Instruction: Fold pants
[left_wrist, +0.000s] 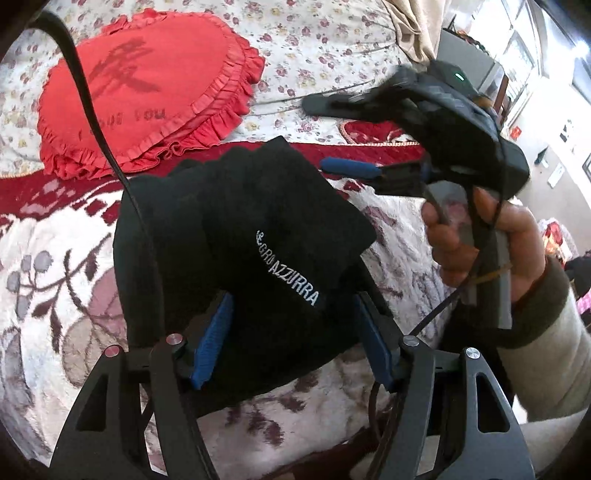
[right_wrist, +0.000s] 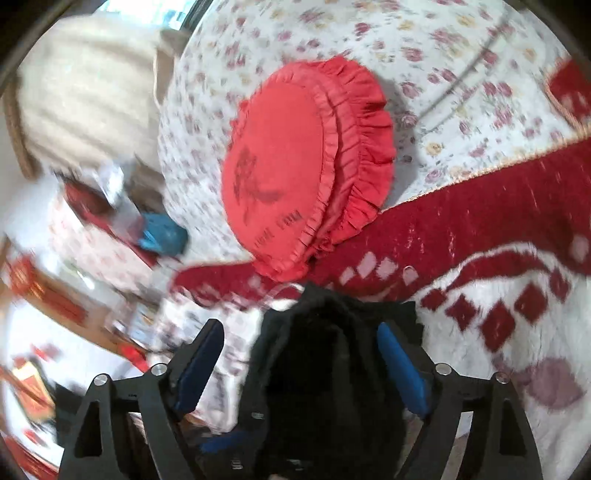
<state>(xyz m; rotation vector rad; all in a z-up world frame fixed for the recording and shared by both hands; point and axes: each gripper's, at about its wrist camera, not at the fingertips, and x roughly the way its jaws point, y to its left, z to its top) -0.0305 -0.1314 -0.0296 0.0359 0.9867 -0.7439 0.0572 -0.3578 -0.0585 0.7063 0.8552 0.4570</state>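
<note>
Black pants (left_wrist: 243, 258) with white "AZZURRA" lettering lie bunched between the blue pads of my left gripper (left_wrist: 291, 336), whose jaws stand wide apart around the cloth. In the left wrist view my right gripper (left_wrist: 354, 136) is held by a hand at the upper right, its fingers spread, one blue pad (left_wrist: 349, 167) touching the pants' far edge. In the right wrist view the black pants (right_wrist: 328, 373) fill the gap between the open right gripper's (right_wrist: 303, 354) pads, blurred.
A red heart-shaped ruffled pillow (left_wrist: 147, 92) lies on the flowered bedspread (left_wrist: 325, 44) behind the pants. A red and white fleece blanket (left_wrist: 55, 258) covers the bed underneath. A black cable (left_wrist: 92, 118) hangs across the left. Room clutter lies past the bed's edge (right_wrist: 74, 258).
</note>
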